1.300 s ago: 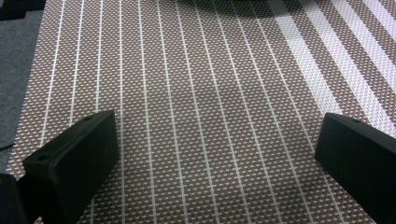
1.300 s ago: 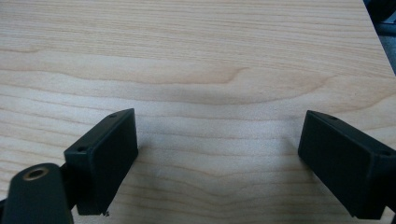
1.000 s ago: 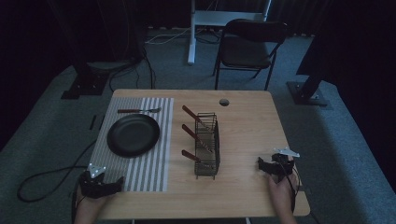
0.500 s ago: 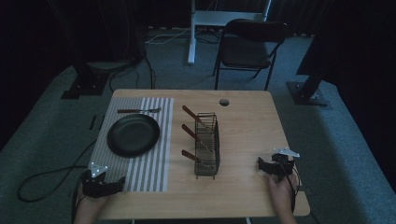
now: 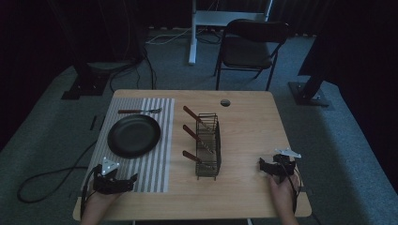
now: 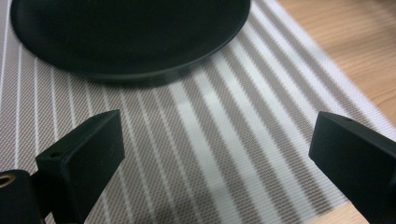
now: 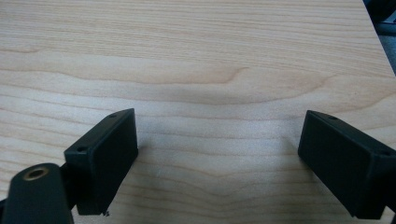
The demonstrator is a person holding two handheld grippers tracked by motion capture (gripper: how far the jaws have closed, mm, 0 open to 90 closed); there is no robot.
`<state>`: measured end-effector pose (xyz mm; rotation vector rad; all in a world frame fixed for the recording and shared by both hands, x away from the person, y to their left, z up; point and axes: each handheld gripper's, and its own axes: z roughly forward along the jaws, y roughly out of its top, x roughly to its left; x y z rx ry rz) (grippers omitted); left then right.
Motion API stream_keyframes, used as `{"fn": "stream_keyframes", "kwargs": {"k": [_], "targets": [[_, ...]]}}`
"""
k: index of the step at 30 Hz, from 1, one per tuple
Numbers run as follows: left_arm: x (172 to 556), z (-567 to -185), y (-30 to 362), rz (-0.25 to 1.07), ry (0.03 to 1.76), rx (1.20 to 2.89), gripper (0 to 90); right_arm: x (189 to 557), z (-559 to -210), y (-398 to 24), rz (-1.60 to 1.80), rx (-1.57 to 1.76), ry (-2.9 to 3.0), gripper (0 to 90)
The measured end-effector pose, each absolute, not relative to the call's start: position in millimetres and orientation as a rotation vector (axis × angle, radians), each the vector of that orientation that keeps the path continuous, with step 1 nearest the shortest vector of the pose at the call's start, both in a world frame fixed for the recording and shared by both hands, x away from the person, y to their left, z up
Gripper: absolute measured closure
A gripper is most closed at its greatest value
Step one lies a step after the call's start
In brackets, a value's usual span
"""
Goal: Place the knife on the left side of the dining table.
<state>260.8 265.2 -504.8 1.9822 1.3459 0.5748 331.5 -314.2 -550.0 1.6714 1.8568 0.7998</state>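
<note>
Both jaws wide apart, empty; plate (image 6: 126, 37) just ahead of left gripper (image 5: 111, 180), rack (image 5: 208, 145) nearer right gripper (image 5: 277, 168)

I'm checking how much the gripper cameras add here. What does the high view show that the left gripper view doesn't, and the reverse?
High view alone: the wire rack with wooden-handled utensils in it, the fork beyond the plate, the right gripper on bare wood, the folding chair and the floor.

Left gripper view alone: the weave of the striped placemat up close, and the left gripper with its jaws wide apart and nothing between them.

Both: the black plate, the placemat, the wooden table and the left gripper.
</note>
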Motion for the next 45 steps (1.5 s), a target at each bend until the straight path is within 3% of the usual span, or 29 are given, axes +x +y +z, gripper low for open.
{"fn": "stream_keyframes", "kwargs": {"k": [45], "targets": [[314,-427,194,0.513,1.003,2.014,5.0,332,-550,-314,0.8,1.669,1.857,11.1]]}}
